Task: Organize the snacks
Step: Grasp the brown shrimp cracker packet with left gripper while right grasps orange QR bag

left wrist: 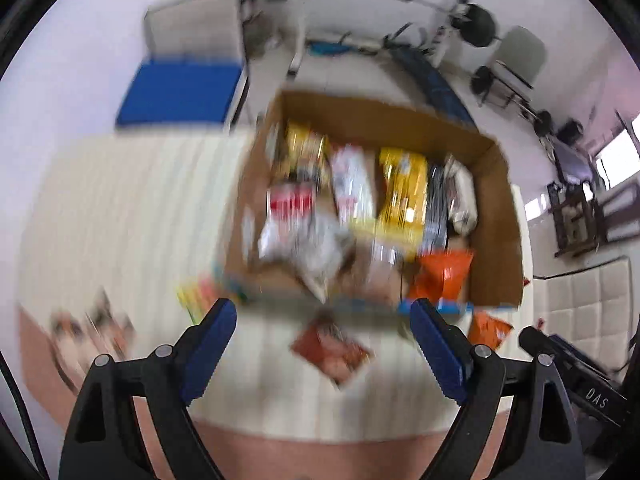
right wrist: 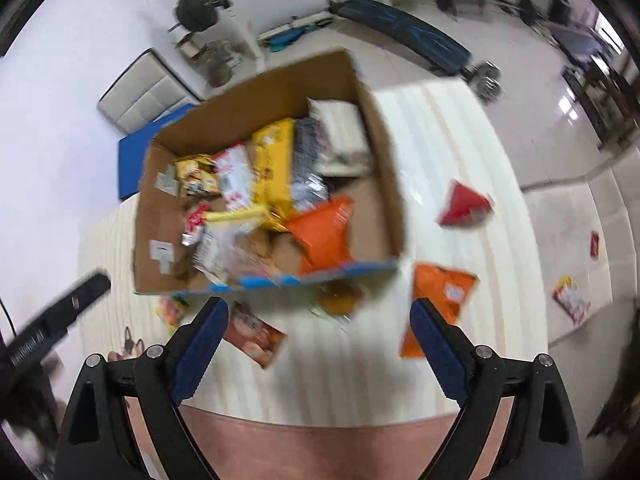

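A cardboard box stands on the white ribbed table and holds several snack packs: yellow, orange, white and red. My left gripper is open and empty, above a brown-red pack lying on the table in front of the box. My right gripper is open and empty, above the same pack. An orange pack lies right of the box front. A red pack lies further right. Both views are blurred.
More packs lie at the table's left front and by the box's left corner. Two packs lie on the floor at the right. Gym equipment and a blue mat are behind the table.
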`<state>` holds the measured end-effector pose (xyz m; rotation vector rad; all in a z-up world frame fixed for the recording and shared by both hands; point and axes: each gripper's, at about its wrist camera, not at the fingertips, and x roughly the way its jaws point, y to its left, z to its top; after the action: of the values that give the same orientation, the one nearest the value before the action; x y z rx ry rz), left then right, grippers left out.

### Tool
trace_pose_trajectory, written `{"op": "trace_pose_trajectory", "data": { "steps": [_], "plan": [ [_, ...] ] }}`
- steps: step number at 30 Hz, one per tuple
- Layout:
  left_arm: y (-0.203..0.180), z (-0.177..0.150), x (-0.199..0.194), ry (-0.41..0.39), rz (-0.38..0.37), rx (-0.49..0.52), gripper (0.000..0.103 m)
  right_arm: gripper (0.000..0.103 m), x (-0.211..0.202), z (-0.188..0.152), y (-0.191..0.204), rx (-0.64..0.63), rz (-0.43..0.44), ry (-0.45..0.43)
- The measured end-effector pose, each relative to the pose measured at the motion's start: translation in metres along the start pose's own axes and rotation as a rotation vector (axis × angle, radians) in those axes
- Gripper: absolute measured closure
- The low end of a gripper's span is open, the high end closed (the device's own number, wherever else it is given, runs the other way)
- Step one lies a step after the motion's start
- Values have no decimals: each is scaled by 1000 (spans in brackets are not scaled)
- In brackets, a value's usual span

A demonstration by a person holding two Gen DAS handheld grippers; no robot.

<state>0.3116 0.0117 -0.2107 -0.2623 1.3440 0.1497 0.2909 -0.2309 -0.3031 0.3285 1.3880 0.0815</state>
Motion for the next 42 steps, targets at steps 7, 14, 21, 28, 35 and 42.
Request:
{"op": "trace_pose_trajectory", "data": {
  "steps": [7,14,21,28,35,42],
  "plan": [
    [13,-52,109,230,-36,-292,14,8,40,-46,-72,147,-70,53],
    [4,-71,154,224,55,-394,14,8,68,-59,-113,226,-104,53],
    [-3,-77,174,241,132,-363,14,8,94,-37,-113,183,-147,71],
    [5,-85,170,253,163,-318,14,8,121,-15,-108,138,-166,112],
    [28,-102,161,286,181,-295,14,8,139,0,-99,118,-179,158],
    [40,-110,131,251,187,-223,14,38,151,-2,-93,75,-208,219]
  ]
}}
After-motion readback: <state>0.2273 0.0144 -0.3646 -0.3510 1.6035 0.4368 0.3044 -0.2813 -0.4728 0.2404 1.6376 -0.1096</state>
